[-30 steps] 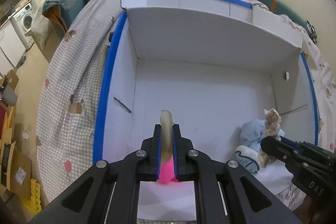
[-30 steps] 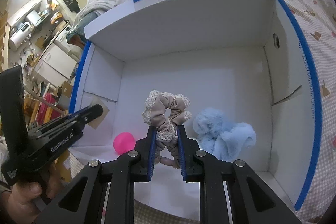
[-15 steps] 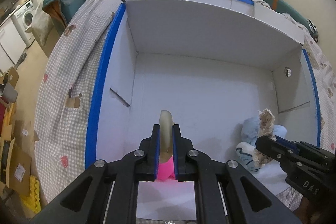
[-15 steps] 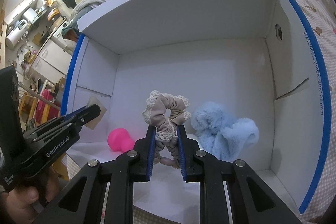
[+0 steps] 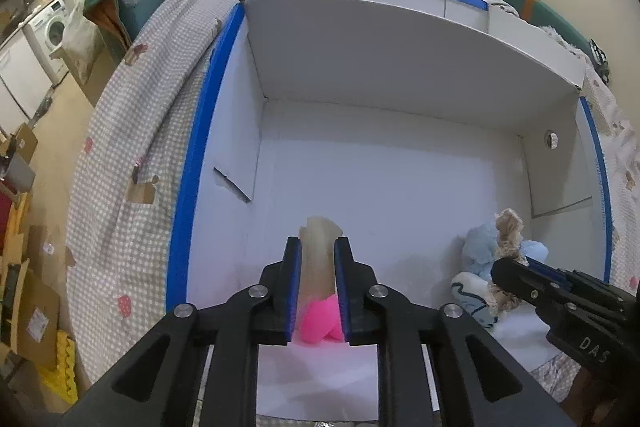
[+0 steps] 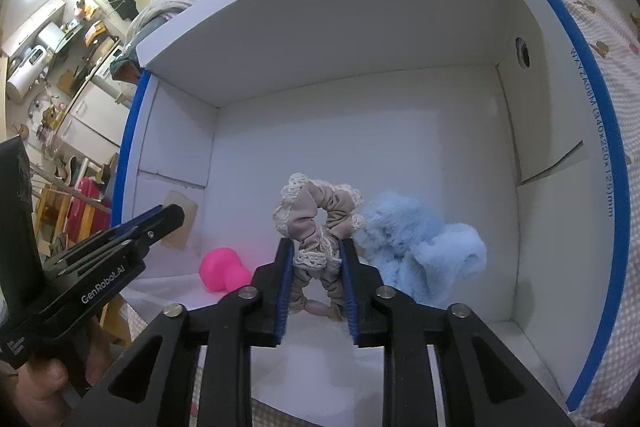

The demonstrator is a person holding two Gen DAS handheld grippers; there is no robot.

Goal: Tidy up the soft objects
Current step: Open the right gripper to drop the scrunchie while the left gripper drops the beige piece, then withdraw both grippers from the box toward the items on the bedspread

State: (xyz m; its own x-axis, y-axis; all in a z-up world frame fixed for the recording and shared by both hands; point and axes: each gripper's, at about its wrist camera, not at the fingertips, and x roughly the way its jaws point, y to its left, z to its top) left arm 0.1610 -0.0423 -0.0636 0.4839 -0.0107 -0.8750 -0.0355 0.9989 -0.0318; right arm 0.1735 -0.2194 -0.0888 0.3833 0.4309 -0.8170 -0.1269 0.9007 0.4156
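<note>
A white cardboard box (image 5: 400, 75) with blue taped edges lies open on a bed. My left gripper (image 5: 318, 243) holds a soft beige pad (image 5: 320, 255); its jaws are opening, and the pad still fills the gap. Under it a pink soft blob (image 5: 320, 319) rests on the box floor, also visible from the right wrist as the pink blob (image 6: 222, 269). My right gripper (image 6: 316, 245) grips a beige lace-trimmed scrunchie (image 6: 316, 211) low over the floor. Its jaws are opening too, pads still touching the fabric. A fluffy blue item (image 6: 416, 247) lies just right of it.
The box walls (image 6: 360, 99) enclose both grippers on three sides; the far half of the floor is bare. A checked bedspread (image 5: 132, 187) surrounds the box. Beyond the bed's left edge are cardboard, furniture and a washing machine (image 5: 52, 27). A hand (image 6: 40, 387) holds the left gripper (image 6: 168, 217).
Both pairs of jaws have widened a little. The beige pad, squeezed thin before, now looks thicker between the left pads. The scrunchie sits looser in the right gripper.
</note>
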